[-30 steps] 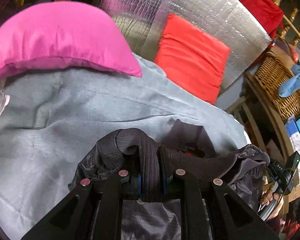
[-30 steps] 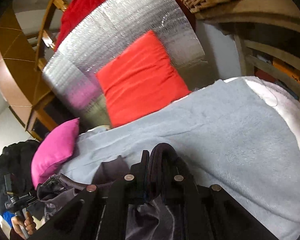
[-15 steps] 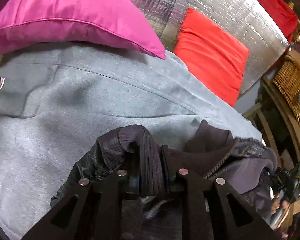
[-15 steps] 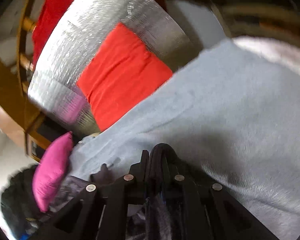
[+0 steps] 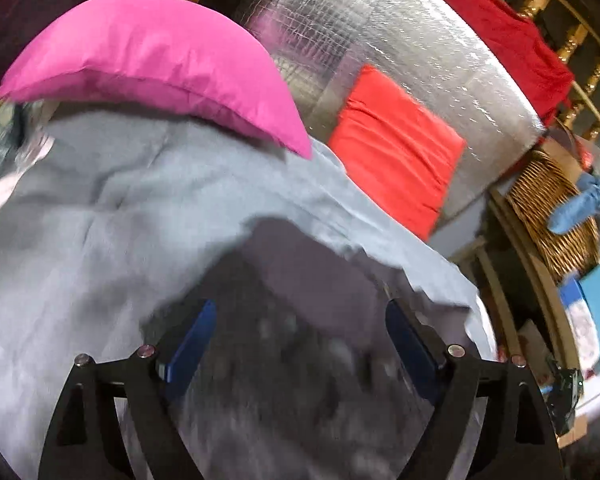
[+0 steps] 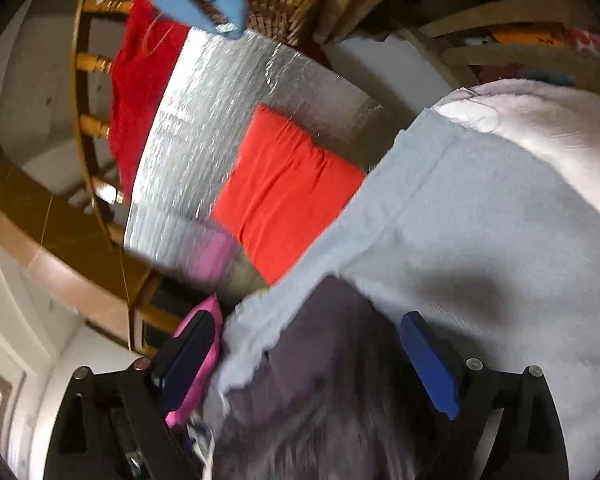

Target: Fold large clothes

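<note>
Both grippers are letting go of a dark jacket as it is dropping onto the grey blanket below the pink pillow. The left gripper and the right gripper have just been opening their jaws and are standing wide, the blurred cloth lying between the blue pads without being pinched (the garment's outline is too smeared to read). This is looking like the release that ends one fold; the next move is calling for picking a fresh edge to grasp.
</note>
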The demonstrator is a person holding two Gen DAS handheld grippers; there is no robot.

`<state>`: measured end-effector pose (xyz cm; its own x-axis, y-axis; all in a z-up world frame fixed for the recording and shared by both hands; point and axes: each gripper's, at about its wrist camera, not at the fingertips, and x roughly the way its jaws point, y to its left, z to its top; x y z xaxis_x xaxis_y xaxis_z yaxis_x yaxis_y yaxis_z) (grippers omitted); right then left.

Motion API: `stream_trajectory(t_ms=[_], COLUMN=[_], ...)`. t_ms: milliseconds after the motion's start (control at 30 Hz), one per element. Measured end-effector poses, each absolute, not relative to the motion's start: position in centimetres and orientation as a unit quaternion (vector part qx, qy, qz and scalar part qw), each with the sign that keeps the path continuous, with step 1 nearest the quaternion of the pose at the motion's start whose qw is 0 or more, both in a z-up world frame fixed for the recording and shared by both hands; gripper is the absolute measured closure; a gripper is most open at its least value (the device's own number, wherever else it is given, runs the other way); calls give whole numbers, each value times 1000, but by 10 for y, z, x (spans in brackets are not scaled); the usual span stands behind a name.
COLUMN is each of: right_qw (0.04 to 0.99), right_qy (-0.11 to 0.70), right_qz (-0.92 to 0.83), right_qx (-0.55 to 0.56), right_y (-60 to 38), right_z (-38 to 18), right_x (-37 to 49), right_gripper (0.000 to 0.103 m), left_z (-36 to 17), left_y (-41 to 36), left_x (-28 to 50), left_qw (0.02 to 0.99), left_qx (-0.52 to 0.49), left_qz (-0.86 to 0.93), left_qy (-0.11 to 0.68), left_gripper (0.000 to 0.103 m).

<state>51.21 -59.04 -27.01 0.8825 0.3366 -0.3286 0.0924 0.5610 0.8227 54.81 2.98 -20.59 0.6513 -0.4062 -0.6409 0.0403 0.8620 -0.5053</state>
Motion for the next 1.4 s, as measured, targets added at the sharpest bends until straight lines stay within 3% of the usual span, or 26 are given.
stream_trajectory(t_ms=[267, 433, 733, 1333, 1400], right_qw=[837, 800, 751, 804, 812], right_qy=[274, 305, 356, 265, 274], right_qz=[98, 107, 70, 42, 31], right_qx=[463, 506, 551, 530, 514], right_y=[-560, -533, -504, -510, -510], right_z=[-282, -314, -368, -383, -381], right_x=[407, 369, 391, 459, 463], right_gripper=[7, 7, 7, 7, 14], left_z=[-233, -271, -315, -330, -332], left_y=[23, 27, 53, 48, 48], left_x=[418, 385, 404, 459, 461], left_qw=[864, 829, 790, 770, 771], left_qx=[-244, -306, -403, -491, -490], left_qz=[-98, -81, -42, -58, -57], left_qy=[429, 461, 460, 402, 402], left_gripper=[16, 16, 16, 16, 16])
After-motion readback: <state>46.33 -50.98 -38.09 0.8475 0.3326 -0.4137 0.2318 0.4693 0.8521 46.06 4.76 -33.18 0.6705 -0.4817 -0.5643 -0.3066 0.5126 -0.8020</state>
